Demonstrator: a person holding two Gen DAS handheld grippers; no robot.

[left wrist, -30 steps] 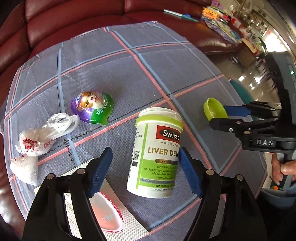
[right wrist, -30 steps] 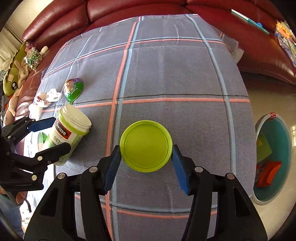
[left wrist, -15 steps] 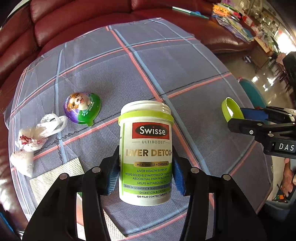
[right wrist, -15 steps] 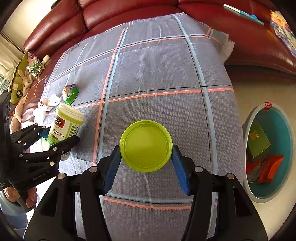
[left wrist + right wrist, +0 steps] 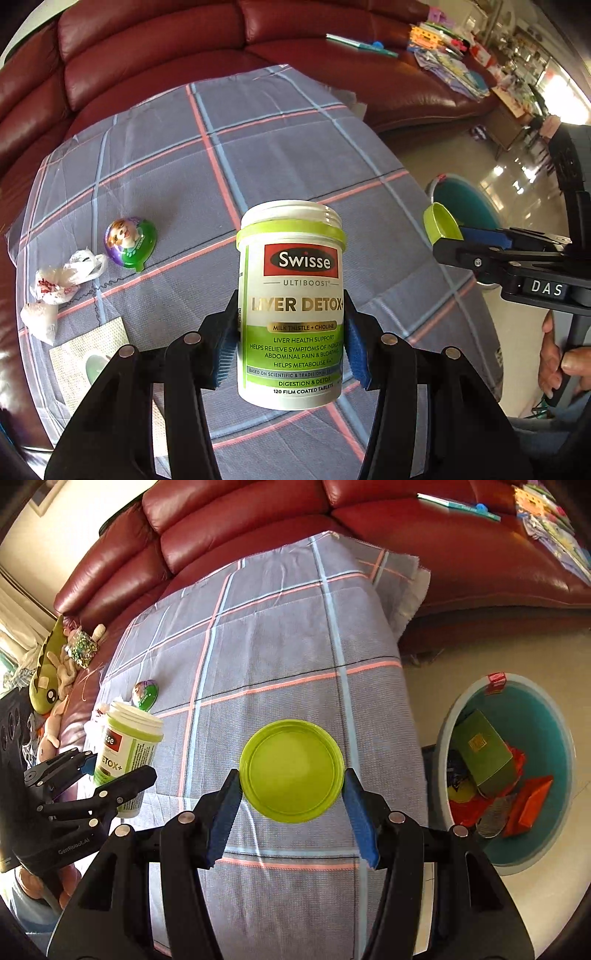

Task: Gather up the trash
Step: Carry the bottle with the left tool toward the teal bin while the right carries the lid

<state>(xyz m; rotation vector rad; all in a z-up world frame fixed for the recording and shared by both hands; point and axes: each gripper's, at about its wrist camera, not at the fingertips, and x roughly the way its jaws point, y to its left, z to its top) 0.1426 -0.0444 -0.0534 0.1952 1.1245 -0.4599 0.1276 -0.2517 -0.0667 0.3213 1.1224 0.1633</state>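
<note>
Between left hand-held gripper [image 5: 291,350] pads, lidless bottle [image 5: 291,306] stands upright.

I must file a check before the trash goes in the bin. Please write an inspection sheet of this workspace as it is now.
Surface: grey checked tablecloth with pink and blue lines.
Job's things: white plastic supplement bottle, uncapped; round lime-green plastic lid; teal round bin on the floor, already holding boxes and wrappers.
Clutter: egg-shaped toy with puppy picture; crumpled white plastic bags; beige mat.
Grippers: left gripper shut on the bottle; right gripper shut on the lid.
Cables: nothing seen.
Surroundings: dark red leather sofa; plush toys; a hand on the right gripper's handle.
</note>
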